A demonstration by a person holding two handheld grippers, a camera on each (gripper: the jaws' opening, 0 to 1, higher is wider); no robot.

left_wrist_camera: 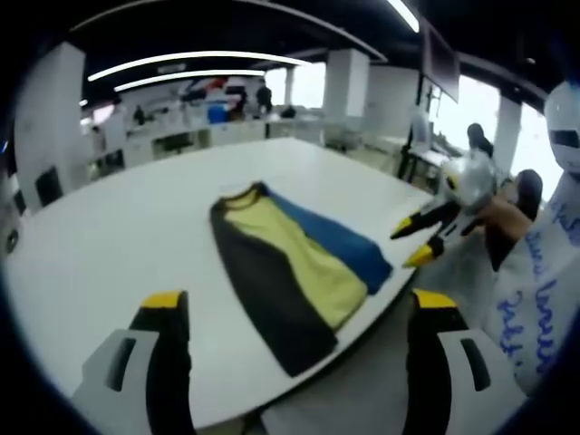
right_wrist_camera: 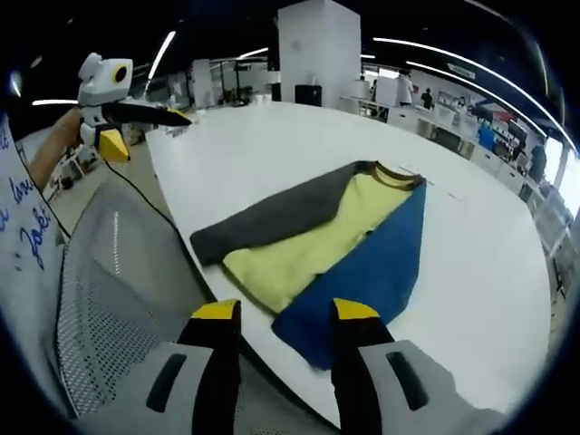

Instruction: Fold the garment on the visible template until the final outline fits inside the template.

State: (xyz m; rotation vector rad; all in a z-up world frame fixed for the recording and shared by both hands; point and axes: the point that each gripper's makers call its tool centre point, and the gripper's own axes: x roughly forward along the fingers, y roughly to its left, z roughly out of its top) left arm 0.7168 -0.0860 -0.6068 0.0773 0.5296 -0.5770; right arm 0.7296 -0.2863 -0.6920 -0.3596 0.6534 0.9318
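The garment (left_wrist_camera: 294, 272) is lying folded lengthwise at the bench (left_wrist_camera: 118, 236) edge. Both tongs, left (left_wrist_camera: 294, 313) and right (right_wrist_camera: 284, 313), are hovering near it, released, holding nothing; next comes gripping an end to fold it across.

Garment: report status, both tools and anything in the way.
Left tool open, right tool open, both off the cloth. Garment lies flat near the table edge, sides folded in. Mesh chair beside the table edge.
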